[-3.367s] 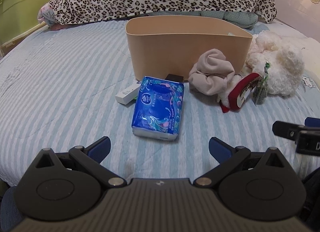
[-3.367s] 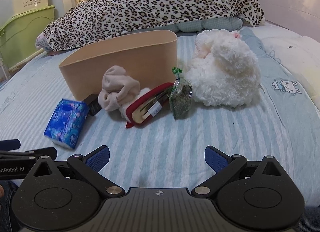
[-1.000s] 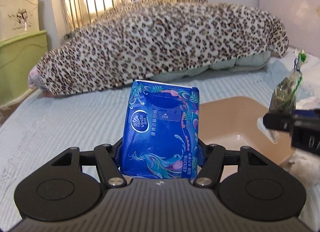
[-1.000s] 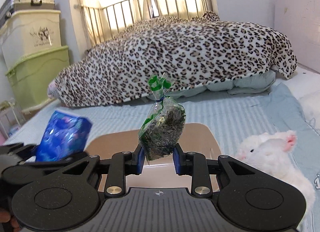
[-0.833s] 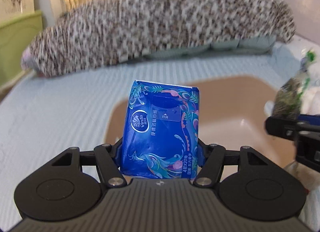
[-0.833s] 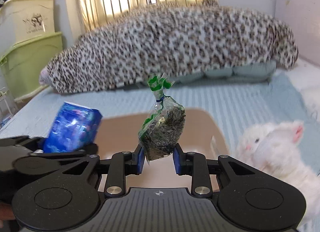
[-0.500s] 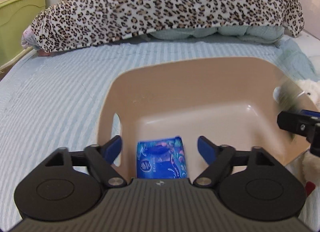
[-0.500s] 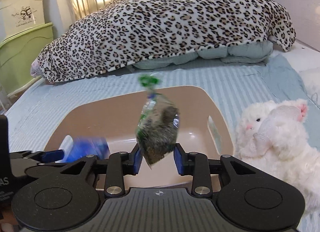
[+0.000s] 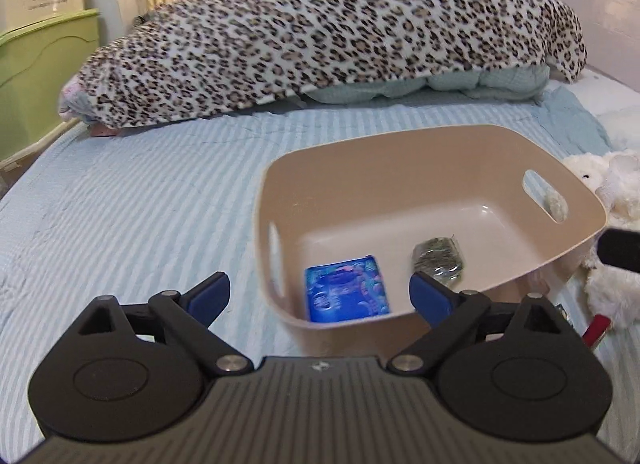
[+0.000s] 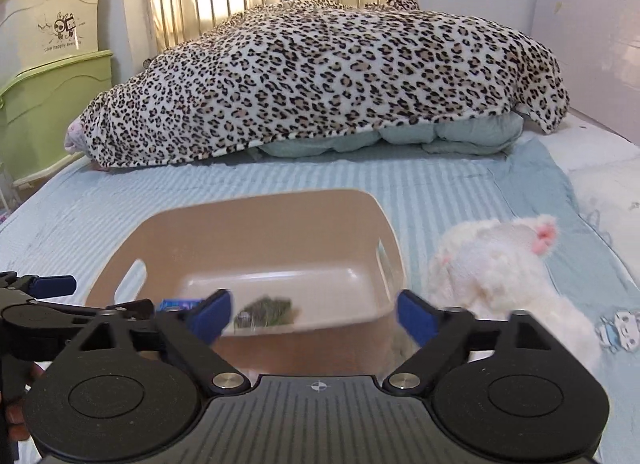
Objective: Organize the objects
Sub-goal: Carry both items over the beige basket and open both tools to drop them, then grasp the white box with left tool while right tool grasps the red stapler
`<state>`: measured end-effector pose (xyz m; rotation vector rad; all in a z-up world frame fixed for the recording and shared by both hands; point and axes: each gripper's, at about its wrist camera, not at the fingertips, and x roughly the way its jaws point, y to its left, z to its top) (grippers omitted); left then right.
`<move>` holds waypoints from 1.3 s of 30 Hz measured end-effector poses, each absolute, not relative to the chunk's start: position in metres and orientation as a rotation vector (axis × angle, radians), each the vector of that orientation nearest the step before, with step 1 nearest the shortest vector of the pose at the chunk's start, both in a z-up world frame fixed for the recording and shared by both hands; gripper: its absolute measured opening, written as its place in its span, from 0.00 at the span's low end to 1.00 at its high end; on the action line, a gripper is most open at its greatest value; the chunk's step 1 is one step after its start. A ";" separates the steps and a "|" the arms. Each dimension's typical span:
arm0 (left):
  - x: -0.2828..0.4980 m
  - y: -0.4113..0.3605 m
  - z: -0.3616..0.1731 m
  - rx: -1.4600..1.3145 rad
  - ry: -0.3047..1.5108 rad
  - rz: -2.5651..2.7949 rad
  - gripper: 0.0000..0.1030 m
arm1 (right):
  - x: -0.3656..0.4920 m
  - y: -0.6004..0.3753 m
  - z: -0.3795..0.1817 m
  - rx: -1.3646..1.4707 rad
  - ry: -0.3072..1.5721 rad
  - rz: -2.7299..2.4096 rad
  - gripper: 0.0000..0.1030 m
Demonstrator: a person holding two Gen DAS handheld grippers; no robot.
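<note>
— We've got the left gripper (image 9: 320,296) spread wide with nothing in it, above the near rim of the beige bin (image 9: 400,160). The blue tissue pack (image 9: 346,294) lies flat on the bin floor.

— And our right gripper (image 10: 314,314) is wide and empty too. The herb bag (image 9: 438,258) lies just beside the pack, apart from it. The white plush toy (image 10: 500,260) sits outside, against the bin's right wall.

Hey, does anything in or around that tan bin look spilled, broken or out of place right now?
Nothing stands out. The blue tissue pack and clear bag of dried green herbs lie flat inside the tan plastic bin, nothing spilled.
</note>
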<state>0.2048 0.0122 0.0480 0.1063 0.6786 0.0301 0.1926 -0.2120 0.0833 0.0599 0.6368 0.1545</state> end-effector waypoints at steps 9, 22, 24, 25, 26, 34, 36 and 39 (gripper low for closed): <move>0.169 0.044 0.041 0.114 0.701 0.030 0.94 | 0.168 -0.221 0.066 0.047 0.704 0.165 1.00; 0.161 0.062 -0.014 0.182 0.839 -0.031 0.94 | 0.167 -0.216 0.014 -0.008 0.834 0.182 1.00; 0.162 0.062 -0.022 0.193 0.845 -0.037 0.94 | 0.167 -0.216 0.011 0.007 0.845 0.193 1.00; 0.164 0.061 -0.026 0.194 0.848 -0.044 0.94 | 0.168 -0.216 0.010 0.009 0.851 0.194 1.00; 0.165 0.060 -0.030 0.194 0.853 -0.055 0.94 | 0.168 -0.216 0.008 0.005 0.856 0.189 1.00; 0.176 0.052 -0.049 0.227 0.857 -0.092 0.94 | 0.179 -0.219 -0.014 0.005 0.936 0.170 1.00; 0.179 0.054 -0.048 0.209 0.852 -0.093 0.94 | 0.181 -0.221 -0.017 0.038 0.945 0.177 1.00; 0.180 0.057 -0.042 0.191 0.847 -0.090 0.94 | 0.184 -0.222 -0.018 0.066 0.941 0.178 1.00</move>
